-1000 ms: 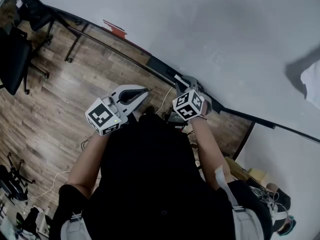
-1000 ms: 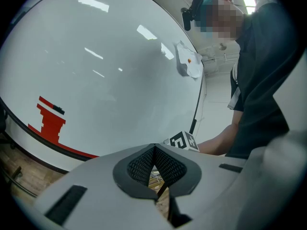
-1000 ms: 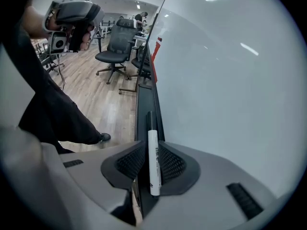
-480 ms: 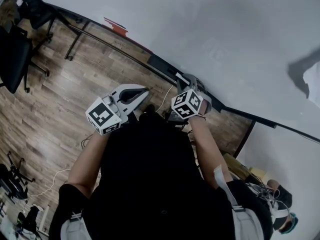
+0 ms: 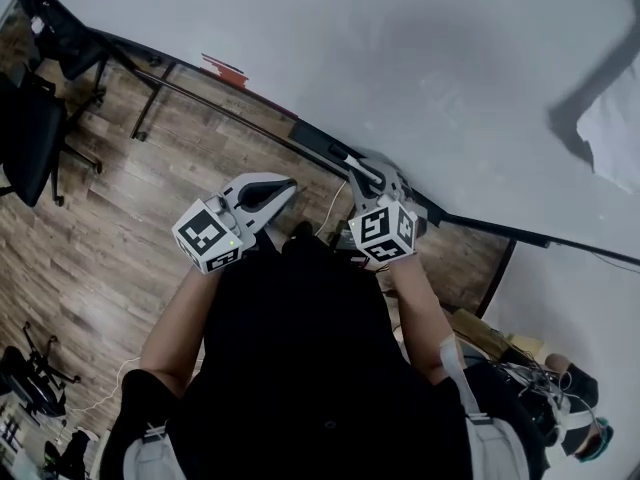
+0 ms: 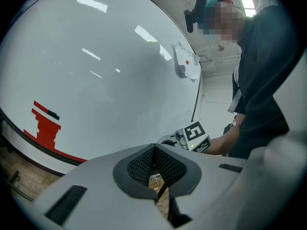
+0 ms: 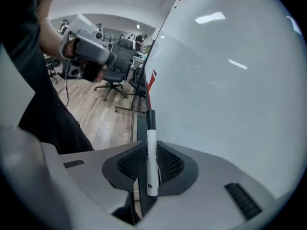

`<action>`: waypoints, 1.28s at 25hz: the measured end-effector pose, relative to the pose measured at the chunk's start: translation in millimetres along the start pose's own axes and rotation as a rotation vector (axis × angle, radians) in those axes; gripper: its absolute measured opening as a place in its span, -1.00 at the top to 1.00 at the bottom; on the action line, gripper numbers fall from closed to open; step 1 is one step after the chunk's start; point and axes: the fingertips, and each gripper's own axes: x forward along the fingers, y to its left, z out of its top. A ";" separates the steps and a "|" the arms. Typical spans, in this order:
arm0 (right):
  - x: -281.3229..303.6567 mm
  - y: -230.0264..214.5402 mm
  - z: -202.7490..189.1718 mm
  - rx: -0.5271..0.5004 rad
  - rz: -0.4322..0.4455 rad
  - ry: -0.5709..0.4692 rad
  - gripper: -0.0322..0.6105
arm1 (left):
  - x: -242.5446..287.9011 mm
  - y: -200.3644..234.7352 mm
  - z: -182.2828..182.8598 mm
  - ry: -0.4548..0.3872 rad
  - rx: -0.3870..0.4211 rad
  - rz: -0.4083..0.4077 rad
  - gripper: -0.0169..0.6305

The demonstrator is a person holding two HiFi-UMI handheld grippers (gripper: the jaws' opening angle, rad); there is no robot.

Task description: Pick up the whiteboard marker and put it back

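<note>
Right gripper: My right gripper [image 7: 151, 153] is clenched on the whiteboard marker [image 7: 152, 164], with the pads pressing the white barrel from both sides.
Marker axis: The barrel runs straight out along the jaws. Its butt end is nearest me and its black cap [image 7: 150, 120] points away, beyond the jaw tips.
Left gripper: My left gripper [image 6: 154, 170] is closed on nothing. The tips meet, and only a sliver of floor shows through the hollow behind them. It hangs to the left of the right one and is no use to the coming move.
Key relation: The cap points at the dark strip [image 7: 140, 128] along the lower edge of the whiteboard [image 7: 230, 80], and the board face lies just to the marker's right. I judge that strip to be where the marker belongs, so the move is a short lowering forward with the right hand, keeping the barrel parallel to the edge.
Nearer hand: From the head view, the right gripper [image 5: 372, 173] is close against the board edge [image 5: 320, 143], while the left one [image 5: 262, 190] is over the wood floor [image 5: 110, 218], away from the board.
Hard to read: I cannot tell whether the cap already touches the strip, or whether the strip has a ledge to rest on. The head view barely shows the marker.
Far: Office chairs [image 7: 115, 66] stand well beyond.
</note>
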 end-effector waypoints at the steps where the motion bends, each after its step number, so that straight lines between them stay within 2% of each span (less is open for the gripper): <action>1: -7.4 -1.8 9.6 0.013 0.001 -0.031 0.68 | 1.9 0.5 2.4 0.000 0.011 -0.008 0.91; 9: -86.0 -30.7 90.6 0.198 0.024 -0.368 0.68 | 27.9 -9.7 54.5 -0.006 0.100 -0.068 0.91; 12: -119.4 -43.9 120.2 0.246 0.040 -0.531 0.68 | 33.6 -16.0 75.5 -0.012 0.136 -0.088 0.91; 15: -156.5 -57.0 138.6 0.349 0.079 -0.694 0.68 | 41.3 -24.9 97.1 -0.023 0.172 -0.106 0.91; 20: -214.8 -76.4 139.6 0.495 0.177 -0.919 0.68 | 53.5 -41.7 130.8 -0.040 0.215 -0.140 0.91; 24: -251.3 -87.6 129.5 0.573 0.259 -1.101 0.68 | 63.5 -63.5 155.8 -0.052 0.254 -0.192 0.91; 29: -283.3 -98.0 114.4 0.649 0.297 -1.284 0.68 | 71.8 -85.3 177.3 -0.065 0.292 -0.263 0.91; 32: -294.4 -103.1 103.2 0.686 0.309 -1.352 0.68 | 76.3 -88.6 178.1 -0.063 0.295 -0.279 0.91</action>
